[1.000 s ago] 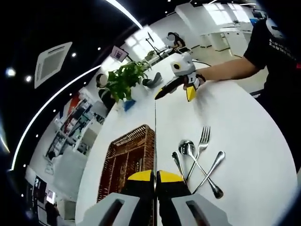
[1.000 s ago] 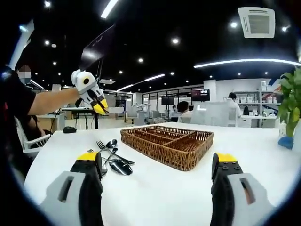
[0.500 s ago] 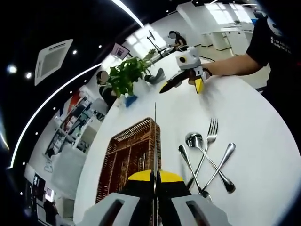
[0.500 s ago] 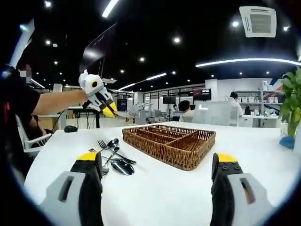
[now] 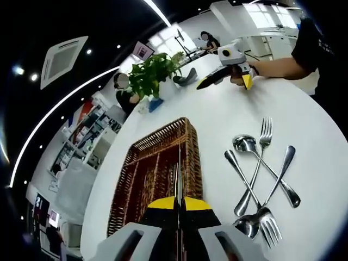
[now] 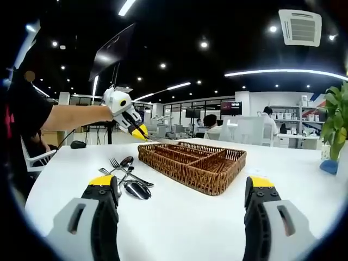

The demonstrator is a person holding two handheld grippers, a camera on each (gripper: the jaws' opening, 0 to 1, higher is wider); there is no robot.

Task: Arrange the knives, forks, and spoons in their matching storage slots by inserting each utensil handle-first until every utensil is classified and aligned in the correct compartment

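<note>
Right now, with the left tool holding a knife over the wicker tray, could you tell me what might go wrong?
The thin silver knife, clamped in the shut left tool, hangs over the brown wicker tray; it may catch a divider or drop into the wrong slot. The silver forks and spoons lie crossed on the white table, so lifting one could drag others.
</note>
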